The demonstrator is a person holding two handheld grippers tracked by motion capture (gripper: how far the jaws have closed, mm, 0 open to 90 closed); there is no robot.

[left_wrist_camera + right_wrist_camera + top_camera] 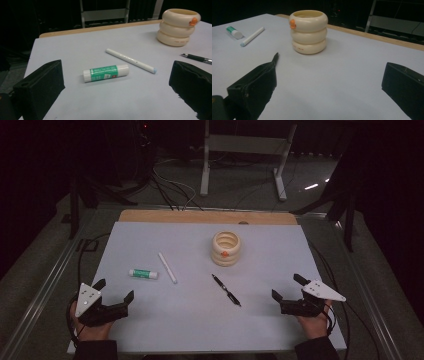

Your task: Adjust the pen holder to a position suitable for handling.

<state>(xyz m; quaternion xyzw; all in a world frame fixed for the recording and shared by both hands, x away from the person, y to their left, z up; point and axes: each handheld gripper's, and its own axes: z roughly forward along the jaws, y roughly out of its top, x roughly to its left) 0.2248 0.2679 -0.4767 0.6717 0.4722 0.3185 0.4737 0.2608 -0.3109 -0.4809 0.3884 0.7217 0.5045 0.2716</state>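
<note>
The glue stick lies on its side left of centre on the table, white-capped with a green label whose white print and small red patch are too blurred to read. Just beyond it, apart from it, a white marker with a pale blue end lies at a slant, a line of fine dark lettering along its barrel that cannot be made out. A cream pen holder shaped like three stacked rings stands upright toward the far middle, with a small orange knob on its top ring and faint reddish lettering on its bottom ring, also illegible. A black pen lies diagonally near the centre, between the holder and the near edge. The left gripper rests at the near left corner with its jaws spread wide and nothing between them; the right gripper rests at the near right corner, likewise spread and empty. Each is held by a hand in a dark sleeve. The table is covered by a pale lavender-grey sheet, with a strip of bare wood showing along the far edge. Beyond it the room is dark: grey floor, loose cables, and a white metal frame on two legs.
</note>
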